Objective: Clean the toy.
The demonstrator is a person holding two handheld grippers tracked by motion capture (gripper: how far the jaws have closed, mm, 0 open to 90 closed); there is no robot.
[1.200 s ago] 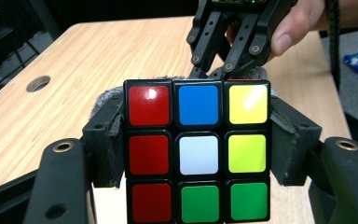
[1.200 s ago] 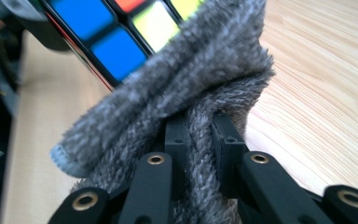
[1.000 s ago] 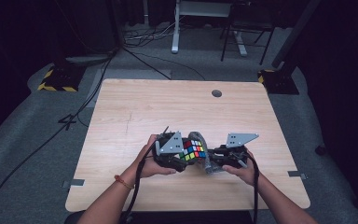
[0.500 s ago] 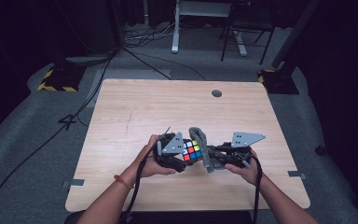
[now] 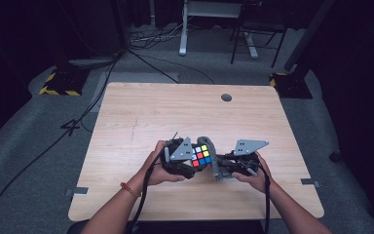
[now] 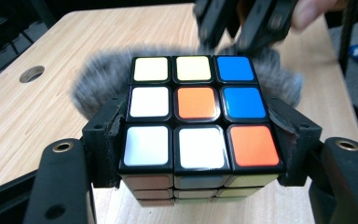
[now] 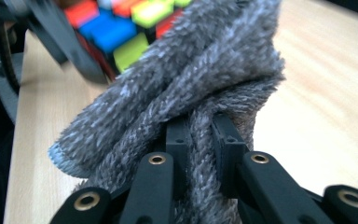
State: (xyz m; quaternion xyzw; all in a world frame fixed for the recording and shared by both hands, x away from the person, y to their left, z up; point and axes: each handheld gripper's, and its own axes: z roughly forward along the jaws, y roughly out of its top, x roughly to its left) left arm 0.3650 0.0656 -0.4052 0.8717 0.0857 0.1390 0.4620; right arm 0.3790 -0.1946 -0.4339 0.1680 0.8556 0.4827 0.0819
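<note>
Cube: my left gripper (image 6: 200,177) has the Rubik's cube (image 6: 198,115) clamped by its two side faces, centre of the left gripper view, so the top stays exposed for wiping.
Cube, from above: lower middle of the high view, the cube (image 5: 201,155) sits between my two hands, near the table's (image 5: 141,117) front edge.
Cloth: my right gripper (image 7: 200,135) is pinched tight on a bunched fold of grey fleecy cloth (image 7: 191,88), bottom centre of its own view; I judge that gives a firm pad to rub with.
Contact: the cloth (image 5: 213,158) rests against the cube's right side.
Hard to make out: the cloth behind the cube is blurred.
Hidden: the cube's underside and far face.
Cut off: the cube's colours at upper left of the right gripper view.
</note>
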